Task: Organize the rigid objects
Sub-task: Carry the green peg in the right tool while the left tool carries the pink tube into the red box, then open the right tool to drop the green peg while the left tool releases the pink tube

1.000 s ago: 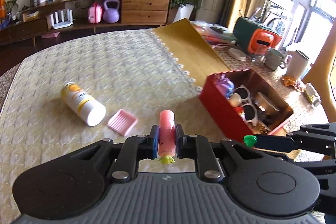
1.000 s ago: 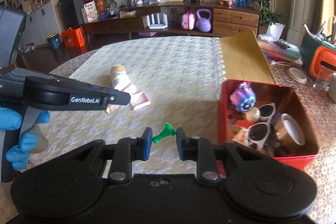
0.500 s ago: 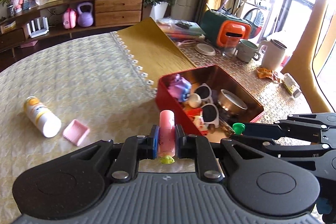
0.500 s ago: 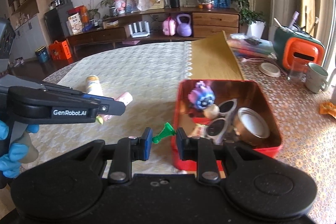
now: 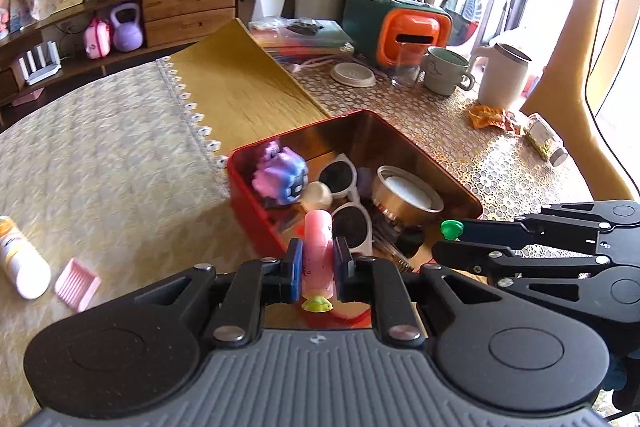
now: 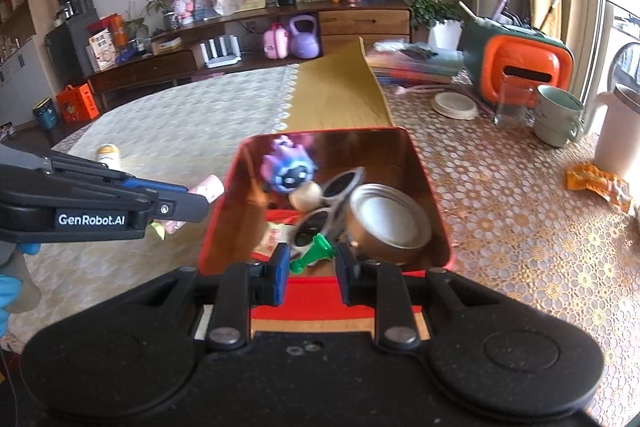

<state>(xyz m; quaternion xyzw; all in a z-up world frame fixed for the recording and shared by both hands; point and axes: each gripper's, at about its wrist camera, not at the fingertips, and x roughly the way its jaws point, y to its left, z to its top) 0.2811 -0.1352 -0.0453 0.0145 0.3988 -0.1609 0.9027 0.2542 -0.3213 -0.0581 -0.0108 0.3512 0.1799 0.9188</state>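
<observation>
While our left gripper (image 5: 316, 265) pinches the pink tube (image 5: 318, 251) low in the middle, our right gripper (image 6: 310, 263) has jaws apart around the green piece (image 6: 314, 251), over the red box (image 6: 432, 203)

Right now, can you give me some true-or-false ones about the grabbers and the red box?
1. The left gripper holds a pink tube. True.
2. The red box is empty. False: sunglasses, a purple toy and a tin lie inside.
3. The right gripper has a green piece between its fingers. True.
4. The white bottle stands upright. False: it lies on its side.
5. The pink scoop is in the box. False: it is on the tablecloth.
</observation>
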